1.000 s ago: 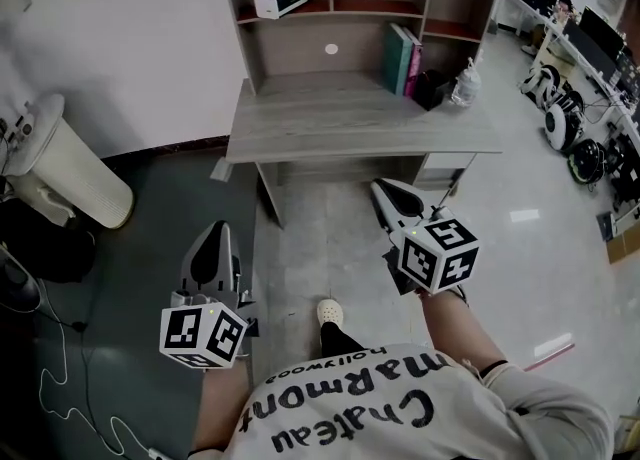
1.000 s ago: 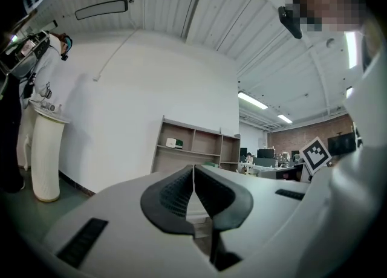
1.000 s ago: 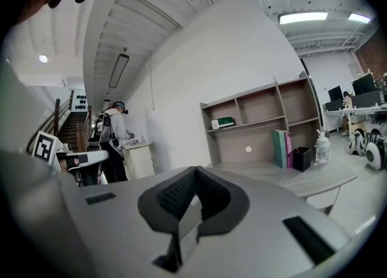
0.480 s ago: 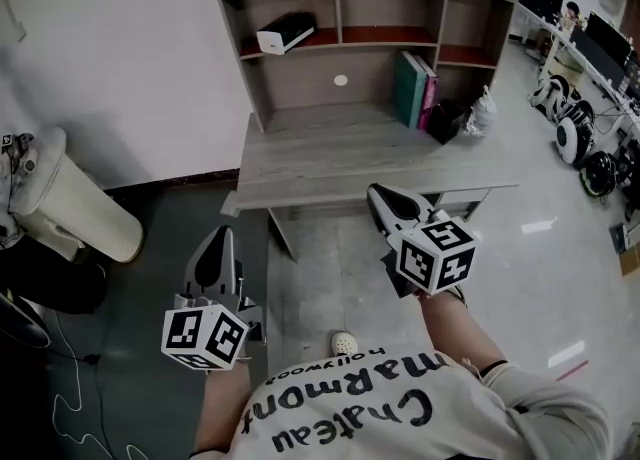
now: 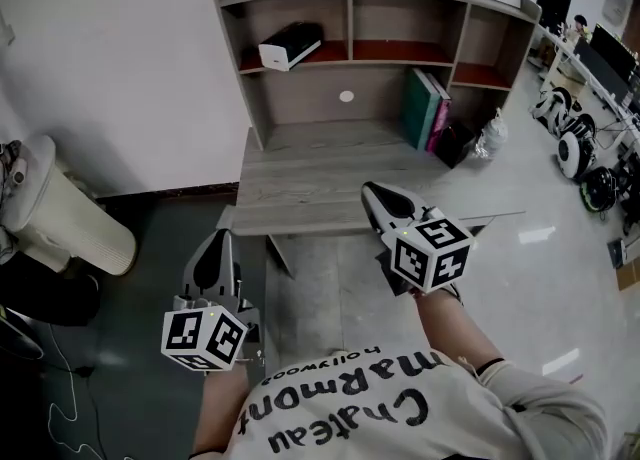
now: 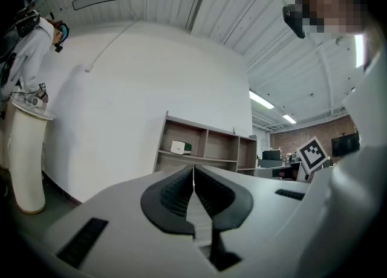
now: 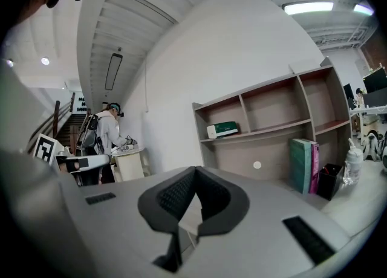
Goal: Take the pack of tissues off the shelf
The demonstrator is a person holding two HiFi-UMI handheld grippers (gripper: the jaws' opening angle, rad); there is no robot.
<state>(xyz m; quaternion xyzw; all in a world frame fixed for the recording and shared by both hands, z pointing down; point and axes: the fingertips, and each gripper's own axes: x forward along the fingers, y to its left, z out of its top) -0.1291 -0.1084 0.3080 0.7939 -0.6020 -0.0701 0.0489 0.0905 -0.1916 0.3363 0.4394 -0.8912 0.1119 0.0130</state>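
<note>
The pack of tissues (image 5: 290,46), a white box with a dark side, lies in the upper left compartment of the wooden shelf unit (image 5: 350,10) on the desk. It also shows small in the left gripper view (image 6: 179,147) and in the right gripper view (image 7: 222,130). My left gripper (image 5: 219,238) is held level in front of the desk's left corner, jaws shut and empty. My right gripper (image 5: 373,191) reaches over the desk's front edge, also shut with nothing in it. Both are well short of the shelf.
The grey desk (image 5: 300,188) carries upright books (image 5: 425,108), a dark holder and a clear bottle (image 5: 492,133) at its right. A white bin (image 5: 60,210) stands at the left on the floor. Equipment lines the right wall. A person (image 7: 107,135) stands by the bin.
Desk and shelf have come closer and sit lower in the head view. Both grippers have advanced toward the desk, the right one now over its front edge. Jaws stay shut.
</note>
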